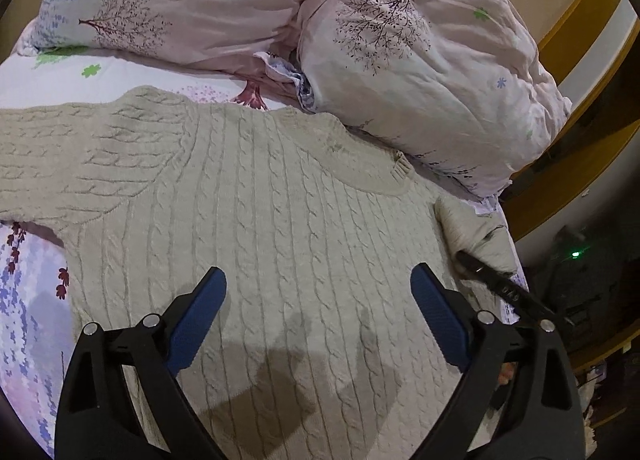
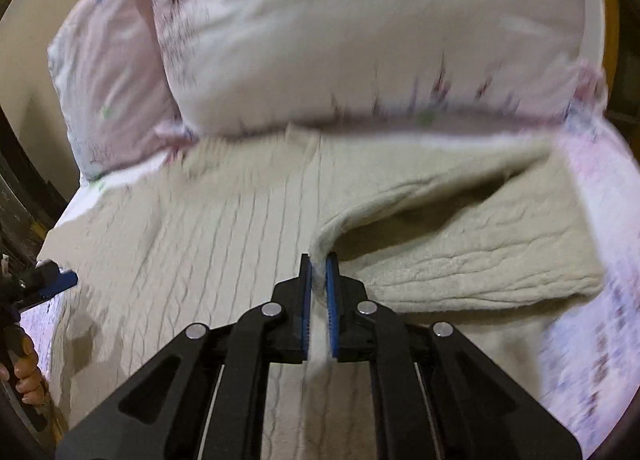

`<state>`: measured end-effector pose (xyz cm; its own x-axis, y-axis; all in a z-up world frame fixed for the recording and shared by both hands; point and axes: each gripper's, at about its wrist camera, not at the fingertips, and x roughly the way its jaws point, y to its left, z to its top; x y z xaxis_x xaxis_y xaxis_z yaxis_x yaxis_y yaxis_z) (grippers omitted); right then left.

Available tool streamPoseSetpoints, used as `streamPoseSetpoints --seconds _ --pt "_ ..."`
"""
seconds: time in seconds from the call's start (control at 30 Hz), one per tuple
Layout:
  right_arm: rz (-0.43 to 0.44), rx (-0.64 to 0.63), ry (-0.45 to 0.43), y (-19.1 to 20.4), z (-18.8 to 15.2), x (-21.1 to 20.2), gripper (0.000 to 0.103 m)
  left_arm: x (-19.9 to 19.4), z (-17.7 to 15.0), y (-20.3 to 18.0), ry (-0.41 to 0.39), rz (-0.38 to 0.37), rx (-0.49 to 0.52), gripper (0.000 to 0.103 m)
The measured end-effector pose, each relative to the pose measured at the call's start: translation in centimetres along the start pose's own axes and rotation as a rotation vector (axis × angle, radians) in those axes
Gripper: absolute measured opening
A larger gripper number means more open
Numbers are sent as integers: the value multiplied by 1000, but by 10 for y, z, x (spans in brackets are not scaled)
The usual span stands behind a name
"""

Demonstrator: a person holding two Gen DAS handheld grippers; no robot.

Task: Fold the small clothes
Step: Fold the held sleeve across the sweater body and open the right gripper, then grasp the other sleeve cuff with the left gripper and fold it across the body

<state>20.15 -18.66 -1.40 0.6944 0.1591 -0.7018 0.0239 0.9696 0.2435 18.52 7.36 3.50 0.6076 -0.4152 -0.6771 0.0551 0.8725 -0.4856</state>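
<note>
So far this is barely started, I'd say. Working left to right: the sweater's (image 1: 260, 219) left sleeve (image 1: 60, 163) is still stretched out flat across the floral bedsheet (image 1: 32, 300), nothing done to it yet. My left gripper (image 1: 318, 300) hovers over the middle of the body with its jaws spread wide and nothing between them. The sweater itself lies face up on the bed, collar (image 1: 352, 155) towards the two pillows (image 1: 420, 51).

Over on the right is where the action is: my right gripper (image 2: 319, 272) is clamped on a pinch of knit from the right sleeve (image 2: 460, 244), and that sleeve is lifted and part-way doubled over towards the body. The right view is blurry, so I can't tell how neat that fold is.

My guess at what's left: finish this sleeve, do the left one, then fold the body.
</note>
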Motion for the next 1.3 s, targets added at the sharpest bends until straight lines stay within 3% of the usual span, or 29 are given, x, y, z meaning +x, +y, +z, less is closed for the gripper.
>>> streamPoseSetpoints --seconds 0.03,0.1,0.17,0.33,0.37,0.4,0.43,0.53,0.67,0.77,0.87,0.97,1.2,1.3 --pt "21 52 11 -7 1 0 16 0 0 1 3 -7 -4 95" --pt "57 132 3 -18 5 -6 33 0 2 4 11 -26 -19 95" --pt "61 191 -25 -23 3 -15 41 1 3 7 18 -43 -34 95" --pt "-19 290 -89 -44 19 -22 41 2 6 13 30 -87 -75 91" --pt "-53 307 -93 -47 23 -19 34 3 7 13 34 -93 -83 89" --pt "-65 312 -96 -48 26 -18 17 4 8 14 39 -103 -94 88" --pt "-79 307 -98 -46 30 -15 12 4 8 16 42 -110 -98 86" --pt "-117 214 -154 -17 38 -11 8 4 8 20 50 -137 -121 83" --pt "0 -33 -212 59 31 -12 8 5 10 27 54 -170 -164 83" --pt "61 -237 -97 107 10 11 19 8 11 31 64 -198 -196 80" --pt "95 -290 -3 118 -10 25 30 15 11 31 88 -210 -223 79" --pt "125 -173 2 92 -12 13 41 24 11 30 113 -213 -243 76" --pt "200 328 28 -25 -24 -14 42 52 22 31 158 -201 -319 63" --pt "170 471 -16 -64 -32 -20 43 63 29 30 169 -198 -350 58"
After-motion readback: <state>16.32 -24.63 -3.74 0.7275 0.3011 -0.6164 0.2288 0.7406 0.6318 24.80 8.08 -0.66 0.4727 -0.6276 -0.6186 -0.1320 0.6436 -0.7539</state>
